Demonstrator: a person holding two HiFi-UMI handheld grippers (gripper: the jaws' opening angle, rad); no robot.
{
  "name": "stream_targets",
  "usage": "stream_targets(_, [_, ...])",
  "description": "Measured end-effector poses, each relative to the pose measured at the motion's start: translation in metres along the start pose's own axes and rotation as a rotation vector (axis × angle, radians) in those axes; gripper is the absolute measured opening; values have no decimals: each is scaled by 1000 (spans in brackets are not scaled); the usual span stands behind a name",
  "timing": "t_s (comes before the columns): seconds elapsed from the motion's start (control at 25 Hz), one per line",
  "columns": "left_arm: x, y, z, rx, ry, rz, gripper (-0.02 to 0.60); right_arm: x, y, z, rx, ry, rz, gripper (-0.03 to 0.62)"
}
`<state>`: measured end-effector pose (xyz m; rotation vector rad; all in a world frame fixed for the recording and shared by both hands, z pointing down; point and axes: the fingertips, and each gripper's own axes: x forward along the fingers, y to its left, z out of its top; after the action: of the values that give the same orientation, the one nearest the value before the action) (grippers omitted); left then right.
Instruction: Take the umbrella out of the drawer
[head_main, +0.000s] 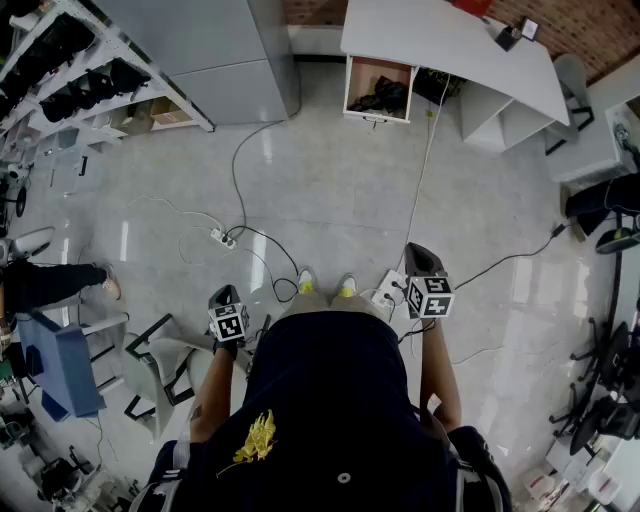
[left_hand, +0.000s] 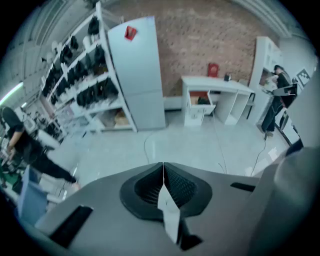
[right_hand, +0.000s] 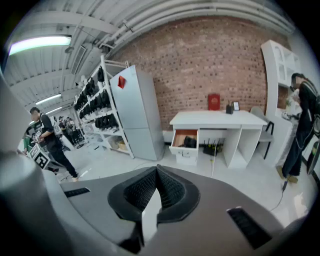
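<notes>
The umbrella (right_hand: 190, 142) lies as a dark folded bundle in the open drawer (right_hand: 183, 149) under the white tabletop (right_hand: 215, 120), well apart from the person. I judge it light, with soft and rather slippery cloth over a stiff shaft, so a hold across the middle of the bundle seems safest; the handle end cannot be made out. The left gripper (left_hand: 163, 166) and the right gripper (right_hand: 157, 168) are both closed and empty, held low before the waist and tilted down toward the floor.
</notes>
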<state>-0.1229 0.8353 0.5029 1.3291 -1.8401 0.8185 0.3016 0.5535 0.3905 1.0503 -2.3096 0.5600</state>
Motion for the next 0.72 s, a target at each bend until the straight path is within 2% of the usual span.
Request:
stream_targets(0.16, [-36, -18, 195, 86, -467, -80, 20, -24, 16, 108, -63, -240, -41, 26])
stream_targets(0.24, [-68, -37, 275, 136, -657, -123, 20, -39, 24, 162, -116, -357, -70, 26])
stream_targets(0.32, [-99, -59, 333, 182, -804, -159, 20, -51, 34, 207, -158, -454, -91, 26])
stream_targets(0.4, [-124, -78, 370, 222, -907, -188, 20, -60, 45, 236, -186, -516, -102, 26])
stream_targets(0.48, [-141, -91, 392, 246, -971, -209, 20, -66, 56, 254, -199, -556, -103, 26])
stream_targets(0.72, [-167, -102, 413, 263, -1049, -238, 20, -75, 73, 274, -208, -605, -106, 26])
